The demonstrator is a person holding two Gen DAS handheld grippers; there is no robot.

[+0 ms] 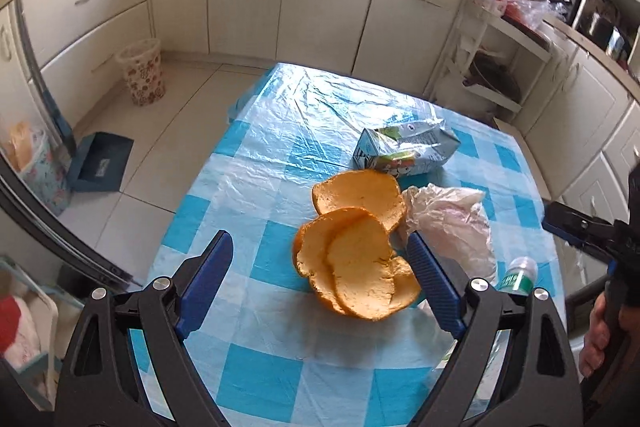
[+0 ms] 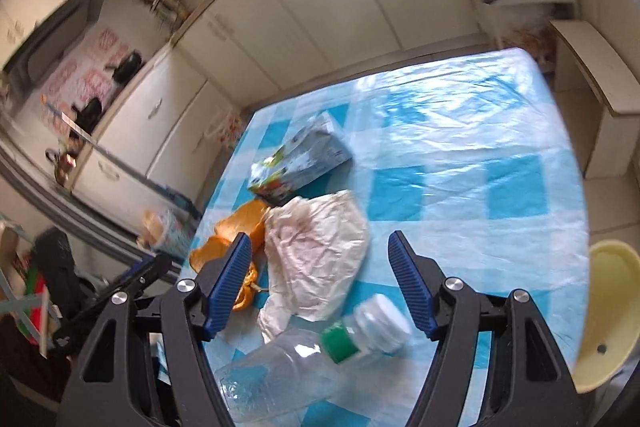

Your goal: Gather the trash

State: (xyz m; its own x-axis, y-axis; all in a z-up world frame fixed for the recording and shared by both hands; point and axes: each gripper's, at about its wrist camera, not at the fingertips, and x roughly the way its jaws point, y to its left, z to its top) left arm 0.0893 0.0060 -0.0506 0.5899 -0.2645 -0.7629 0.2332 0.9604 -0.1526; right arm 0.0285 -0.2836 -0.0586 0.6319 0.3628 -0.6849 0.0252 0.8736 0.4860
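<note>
both wrist views angled down, table shared

Four pieces of trash, close together on the blue-and-white checked table. Orange peel: large cupped pieces, overlapping, pale inner side facing up. Just beside it, a crumpled whitish plastic bag, touching the peel. Behind both, a crushed grey-blue drink carton, lying on its side. Nearest the table edge, a clear empty plastic bottle with a green label band, lying on its side.
</note>
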